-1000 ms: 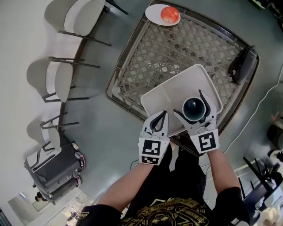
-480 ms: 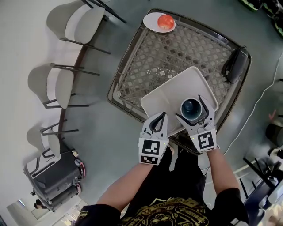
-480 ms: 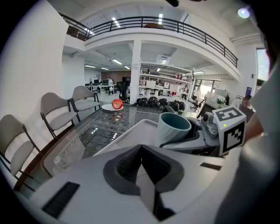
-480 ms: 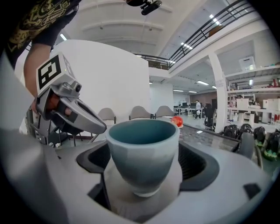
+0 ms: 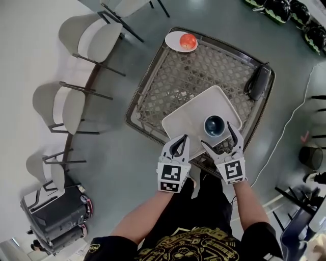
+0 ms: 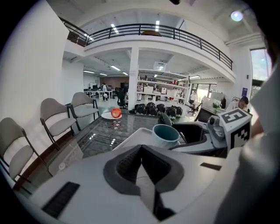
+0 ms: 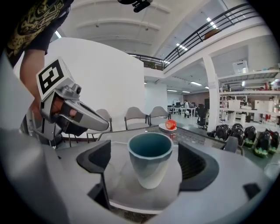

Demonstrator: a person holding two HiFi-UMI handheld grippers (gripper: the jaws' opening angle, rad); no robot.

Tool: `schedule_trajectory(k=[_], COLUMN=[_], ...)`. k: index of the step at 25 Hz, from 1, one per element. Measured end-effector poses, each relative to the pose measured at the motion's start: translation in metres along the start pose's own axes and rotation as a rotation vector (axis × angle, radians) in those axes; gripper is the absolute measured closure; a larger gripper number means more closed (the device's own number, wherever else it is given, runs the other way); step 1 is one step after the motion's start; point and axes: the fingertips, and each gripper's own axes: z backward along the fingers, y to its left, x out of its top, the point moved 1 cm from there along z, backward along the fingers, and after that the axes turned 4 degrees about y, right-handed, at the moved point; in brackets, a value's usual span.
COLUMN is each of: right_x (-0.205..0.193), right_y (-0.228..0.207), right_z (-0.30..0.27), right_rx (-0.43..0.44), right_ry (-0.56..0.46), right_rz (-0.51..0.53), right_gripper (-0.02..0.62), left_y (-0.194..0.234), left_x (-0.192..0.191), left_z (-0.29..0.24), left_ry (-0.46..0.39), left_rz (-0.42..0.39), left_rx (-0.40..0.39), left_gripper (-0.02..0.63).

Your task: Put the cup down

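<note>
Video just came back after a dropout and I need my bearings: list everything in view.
cup: one, teal inside and pale outside, upright on the tray
tray: one, white, table's near corner
table: one, glass top over woven lattice
plate: one, white, far table corner
apple: one, red, on the plate
dark object: one, black, table's right edge, unidentifiable
chairs: at least three, beige, left of the table
helmets: several, black and green, floor at top right
wheeled case: one, dark grey, floor at lower left
left gripper: shut, empty, at the tray's near edge
right gripper: open, jaws either side of the cup, not touching
</note>
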Motion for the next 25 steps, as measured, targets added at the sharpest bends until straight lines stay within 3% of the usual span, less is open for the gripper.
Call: schedule_trajectory(k=[10,11,14,16,21,25], right_x=[0.051,0.057,0.078,0.092,0.119,0.131], right_y=[0.014,0.017,0.029,0.039,0.058,0.066], right_z=[0.044,0.049,0.065,0.073,0.090,0.104], right_rx=[-0.078,-0.085,-0.112,-0.114,-0.115,-0.147], right_ry=[-0.021,-0.027,-0.053,-0.069,-0.085,-0.077], right_rz=[-0.021,-0.020,-0.009,-0.014,-0.038,-0.047], right_gripper=[0.132,0.156,0.304,0.341,0.345,0.431], left_y=[-0.015,-0.017,-0.021,-0.022,-0.021,-0.020], left_x=[0.020,0.022,0.029,0.036,0.053,0.055], left_z=[0.047,0.052,0.067,0.076,0.105,0.134], left_ry=[-0.068,-0.074,-0.093,-0.113,-0.167,-0.202], left_rz=[-0.010,-0.013,-0.024,-0.030,-0.046,-0.054], left_rx=[-0.033,-0.037,-0.044,-0.047,-0.054,-0.064], left_gripper=[0.597,0.597,0.597,0.597,0.597,0.597])
